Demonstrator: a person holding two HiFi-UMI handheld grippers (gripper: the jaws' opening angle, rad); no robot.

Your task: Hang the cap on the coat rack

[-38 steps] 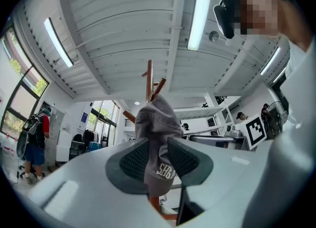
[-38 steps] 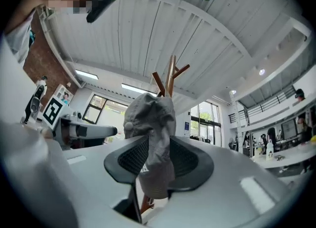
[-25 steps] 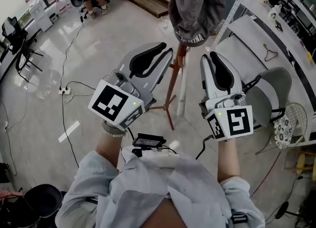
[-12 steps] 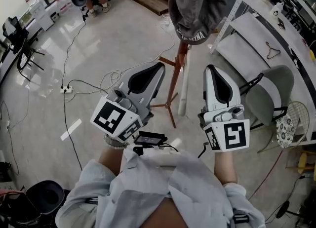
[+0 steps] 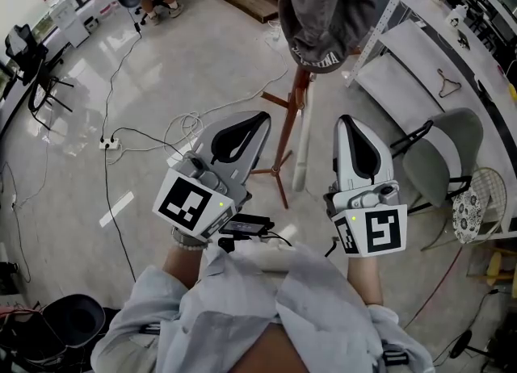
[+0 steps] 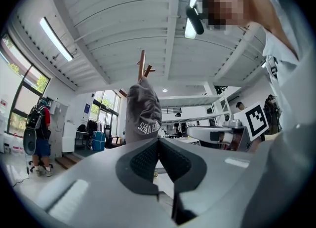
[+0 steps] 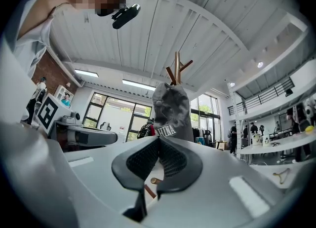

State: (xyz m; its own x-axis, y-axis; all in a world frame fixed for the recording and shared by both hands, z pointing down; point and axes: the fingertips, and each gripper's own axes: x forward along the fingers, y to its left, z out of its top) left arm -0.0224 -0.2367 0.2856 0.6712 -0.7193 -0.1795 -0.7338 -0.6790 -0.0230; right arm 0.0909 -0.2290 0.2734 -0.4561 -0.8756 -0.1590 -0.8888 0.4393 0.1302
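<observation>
The cap [image 5: 323, 16] is hanging on top of the rack [image 5: 284, 133], with neither tool touching it. The left gripper [image 5: 260, 119] and right gripper [image 5: 350, 123] are sitting clenched on nothing, well below it. The hanging looks done. Any next move is best steered clear of the pole, so nothing is nudging the cap loose.

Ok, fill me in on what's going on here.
A person stands holding a two-jaw gripper in each hand, facing a wooden coat rack. A grey cap hangs at the top of the rack, so the hanging looks done. The left gripper and right gripper are both held low, short of the rack and clear of the cap, with their fingers shut on nothing.
</observation>
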